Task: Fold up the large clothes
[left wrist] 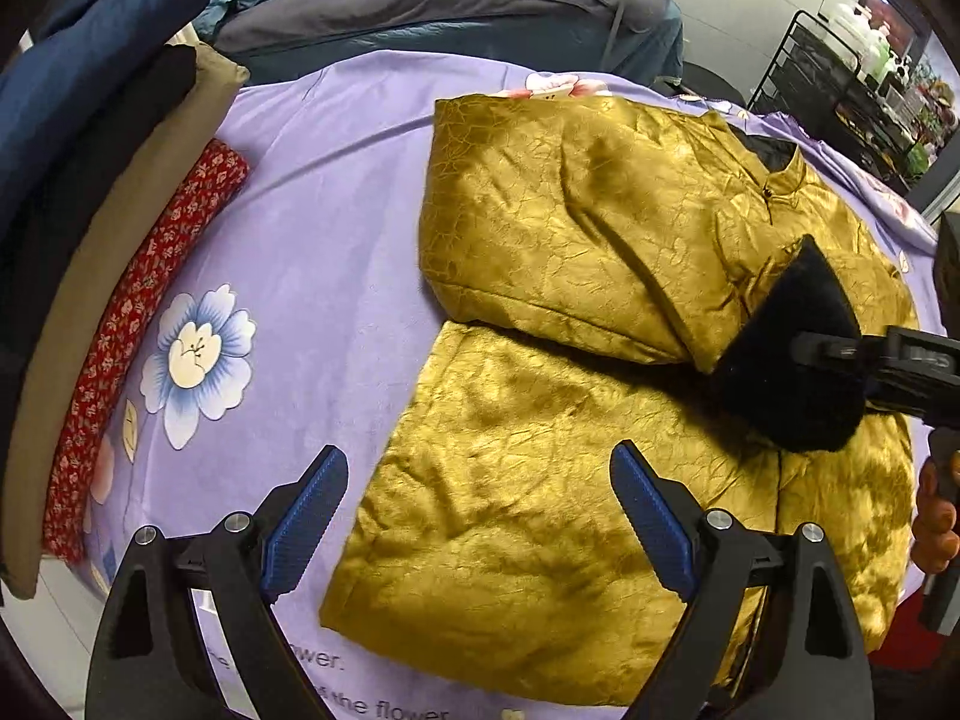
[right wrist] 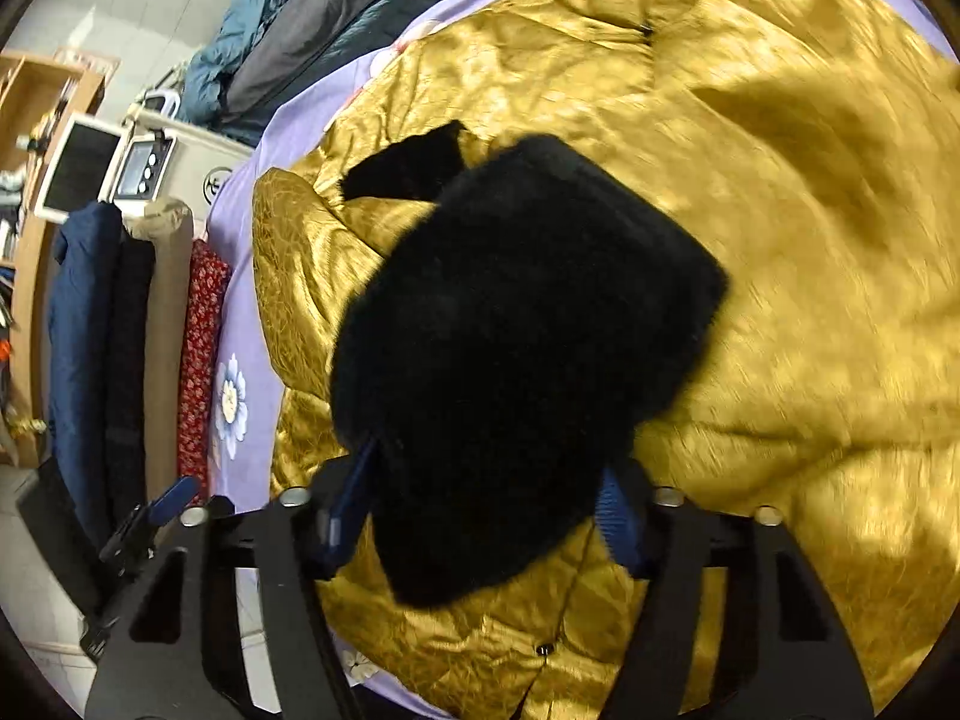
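Note:
A gold satin padded jacket (left wrist: pixel 570 228) lies front up on the purple flowered sheet (left wrist: pixel 312 210), one sleeve folded across its chest. That sleeve ends in a black fur cuff (left wrist: pixel 792 348). My right gripper (left wrist: pixel 822 348) comes in from the right and is shut on the cuff. In the right wrist view the cuff (right wrist: pixel 522 312) fills the gap of the right gripper (right wrist: pixel 486 468), with a blue pad on each side, above the jacket (right wrist: pixel 780 240). My left gripper (left wrist: pixel 477 462) stands open above the jacket's lower hem corner, holding nothing.
A stack of folded clothes (left wrist: pixel 90 180) in navy, black and tan, with a red flowered piece (left wrist: pixel 150 300), lines the left side. Grey and blue coats (left wrist: pixel 450 6) lie heaped at the back. A black wire rack (left wrist: pixel 840 90) stands at the far right.

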The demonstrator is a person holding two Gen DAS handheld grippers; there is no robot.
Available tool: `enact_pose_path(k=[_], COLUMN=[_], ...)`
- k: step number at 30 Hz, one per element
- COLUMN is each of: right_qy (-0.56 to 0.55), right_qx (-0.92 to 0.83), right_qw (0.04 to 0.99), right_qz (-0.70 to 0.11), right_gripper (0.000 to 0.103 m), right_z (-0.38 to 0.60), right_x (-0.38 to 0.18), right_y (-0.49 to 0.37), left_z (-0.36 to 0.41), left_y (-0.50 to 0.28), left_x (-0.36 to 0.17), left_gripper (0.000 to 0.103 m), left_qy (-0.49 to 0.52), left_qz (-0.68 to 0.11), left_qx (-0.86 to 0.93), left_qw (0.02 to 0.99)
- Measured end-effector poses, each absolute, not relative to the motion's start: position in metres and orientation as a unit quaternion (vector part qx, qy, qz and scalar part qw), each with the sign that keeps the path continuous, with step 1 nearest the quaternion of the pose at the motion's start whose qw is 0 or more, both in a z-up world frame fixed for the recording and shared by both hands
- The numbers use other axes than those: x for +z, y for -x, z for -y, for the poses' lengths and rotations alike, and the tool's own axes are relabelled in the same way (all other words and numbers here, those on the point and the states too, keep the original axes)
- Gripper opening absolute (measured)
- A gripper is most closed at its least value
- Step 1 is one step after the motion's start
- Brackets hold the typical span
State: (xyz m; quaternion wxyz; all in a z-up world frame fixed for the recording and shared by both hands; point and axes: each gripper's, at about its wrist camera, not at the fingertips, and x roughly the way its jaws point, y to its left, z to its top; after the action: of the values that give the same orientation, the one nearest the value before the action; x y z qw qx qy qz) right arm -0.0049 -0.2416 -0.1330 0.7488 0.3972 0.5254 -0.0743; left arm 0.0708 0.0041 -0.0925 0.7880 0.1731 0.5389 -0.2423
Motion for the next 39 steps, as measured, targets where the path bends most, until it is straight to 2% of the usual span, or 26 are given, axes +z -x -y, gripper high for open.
enact_pose_path(k=[1, 4, 14, 18, 24, 32, 39], right_qy=[-0.391, -0.371, -0.386, -0.385, -0.404, -0.426, -0.37], right_qx=[-0.071, -0.06, -0.038, -0.073, -0.155, -0.228, -0.242], right_qw=[0.752, 0.772, 0.845, 0.852, 0.814, 0.745, 0.763], right_qz=[-0.526, -0.512, -0.368, -0.346, -0.387, -0.461, -0.472], right_gripper=[0.024, 0.015, 0.011, 0.011, 0.011, 0.011, 0.011], right_z=[0.241, 0.243, 0.289, 0.32, 0.36, 0.388, 0.385], right_x=[-0.13, -0.108, 0.033, 0.057, 0.02, -0.073, -0.1], right_y=[0.0, -0.014, -0.039, -0.013, 0.04, 0.098, 0.101], left_z=[-0.003, 0.009, 0.03, 0.03, 0.022, 0.02, 0.024], left_y=[-0.07, -0.068, -0.07, -0.07, -0.071, -0.074, -0.073], left_x=[-0.092, -0.088, -0.072, -0.071, -0.082, -0.086, -0.089], left_gripper=[0.087, 0.087, 0.087, 0.087, 0.087, 0.087, 0.087], left_qy=[-0.174, -0.178, -0.176, -0.173, -0.176, -0.193, -0.201], left_qz=[-0.538, -0.531, -0.515, -0.516, -0.529, -0.527, -0.526], left_qx=[-0.244, -0.255, -0.277, -0.279, -0.27, -0.267, -0.267], left_qw=[0.788, 0.788, 0.792, 0.792, 0.785, 0.784, 0.782])
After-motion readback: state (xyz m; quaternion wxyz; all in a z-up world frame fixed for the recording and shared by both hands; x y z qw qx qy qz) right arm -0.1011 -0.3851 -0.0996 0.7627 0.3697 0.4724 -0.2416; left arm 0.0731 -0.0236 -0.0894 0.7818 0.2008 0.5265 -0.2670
